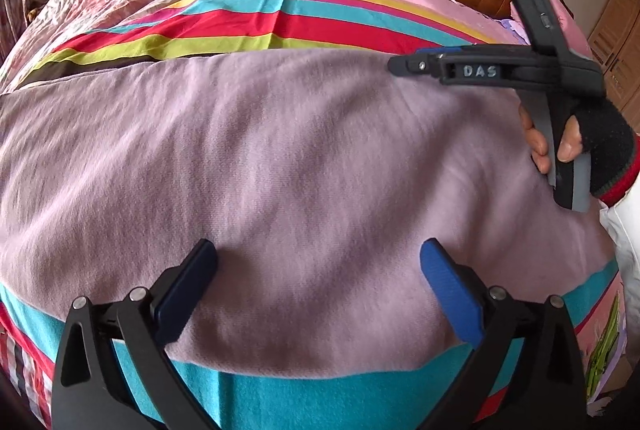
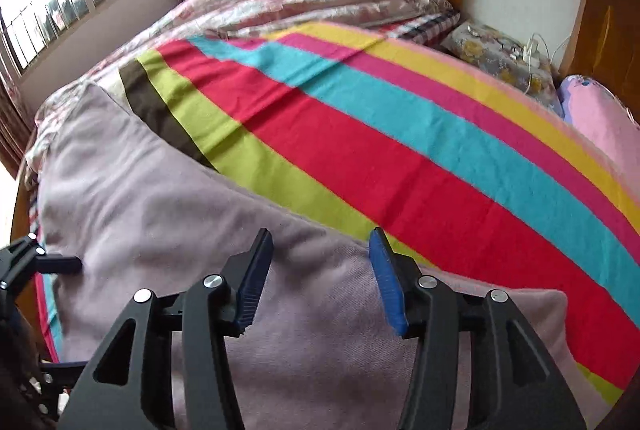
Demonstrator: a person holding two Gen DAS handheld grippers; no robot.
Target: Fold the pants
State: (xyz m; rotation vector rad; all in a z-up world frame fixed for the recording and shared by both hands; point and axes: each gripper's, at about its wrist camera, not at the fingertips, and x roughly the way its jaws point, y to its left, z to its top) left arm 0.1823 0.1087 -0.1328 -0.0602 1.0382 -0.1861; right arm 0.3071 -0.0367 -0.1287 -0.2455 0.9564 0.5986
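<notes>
- Pants (image 1: 304, 157): one item, soft mauve knit with a fine fuzzy nap, laid flat as a broad band on the striped blanket (image 1: 280, 17); its long axis is seen running across the left wrist view, parallel to the stripes. Which end is the waist cannot be told.
- Striped blanket: one, smooth woven cloth in brown, lime, red, turquoise, pink and yellow bands, spread beneath the pants.
- Left gripper (image 1: 320, 284): black rigid arms, blue ribbed pads, held over the near part of the pants; jaws spread wide, nothing clasped.
- Right gripper (image 2: 322, 280): same build, carried over the far edge of the pants; jaws parted, nothing pressed between them.
- Hand (image 1: 560, 141): one seen, in a dark fingerless glove, wrapped round the right gripper's handle.
</notes>
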